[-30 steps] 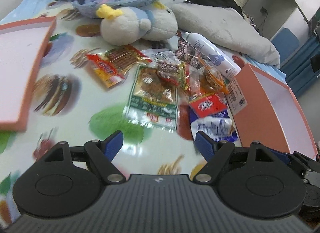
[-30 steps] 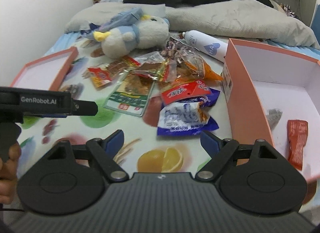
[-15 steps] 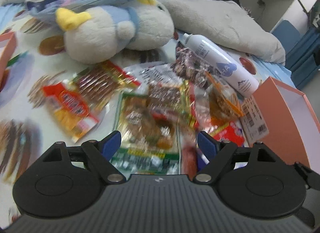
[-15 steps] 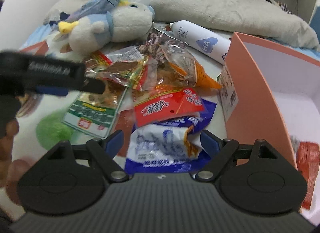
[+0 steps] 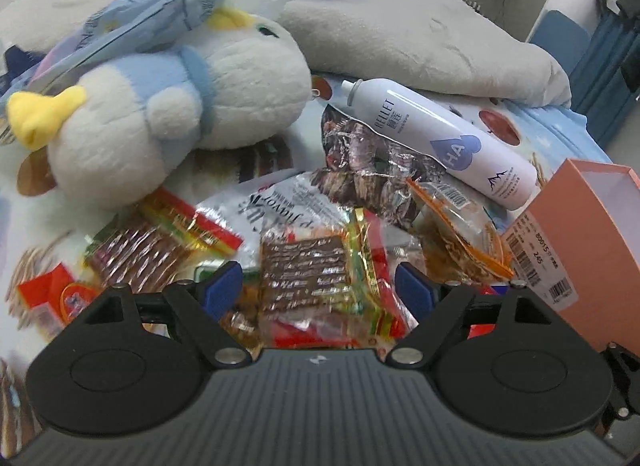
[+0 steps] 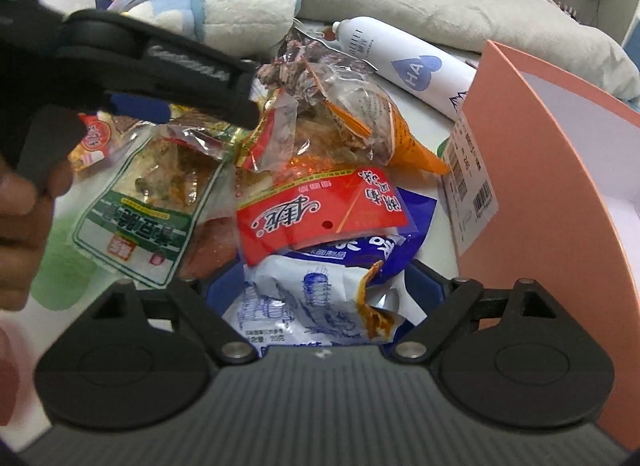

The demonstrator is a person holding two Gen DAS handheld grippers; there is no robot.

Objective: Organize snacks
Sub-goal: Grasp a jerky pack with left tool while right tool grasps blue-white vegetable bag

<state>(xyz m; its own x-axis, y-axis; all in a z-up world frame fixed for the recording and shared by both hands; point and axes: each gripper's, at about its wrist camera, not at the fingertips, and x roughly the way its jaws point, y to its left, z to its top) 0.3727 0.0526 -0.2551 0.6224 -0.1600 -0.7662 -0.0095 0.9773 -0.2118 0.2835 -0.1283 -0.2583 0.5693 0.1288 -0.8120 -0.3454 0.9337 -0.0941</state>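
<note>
A heap of snack packets lies on the printed bedspread. My left gripper (image 5: 318,290) is open, its jaws on either side of a brown and yellow packet (image 5: 308,266). My right gripper (image 6: 324,290) is open, its jaws around a blue and white packet (image 6: 316,306), with a red packet (image 6: 320,213) just beyond. The left gripper's body (image 6: 160,69) shows in the right wrist view over a green-labelled packet (image 6: 148,209). An orange-edged clear bag (image 6: 356,117) tops the heap. A pink box (image 6: 552,185) stands to the right; it also shows in the left wrist view (image 5: 592,250).
A plush bird (image 5: 172,113) lies behind the heap on the left. A white spray bottle (image 5: 440,141) lies behind the heap near the box. A grey pillow (image 5: 420,41) and dark clothing are at the back. A hand (image 6: 20,225) holds the left gripper.
Both grippers have moved forward and down into the snack heap. The left one now straddles the brown and yellow packet, the right one the blue and white packet. Both stay open.
</note>
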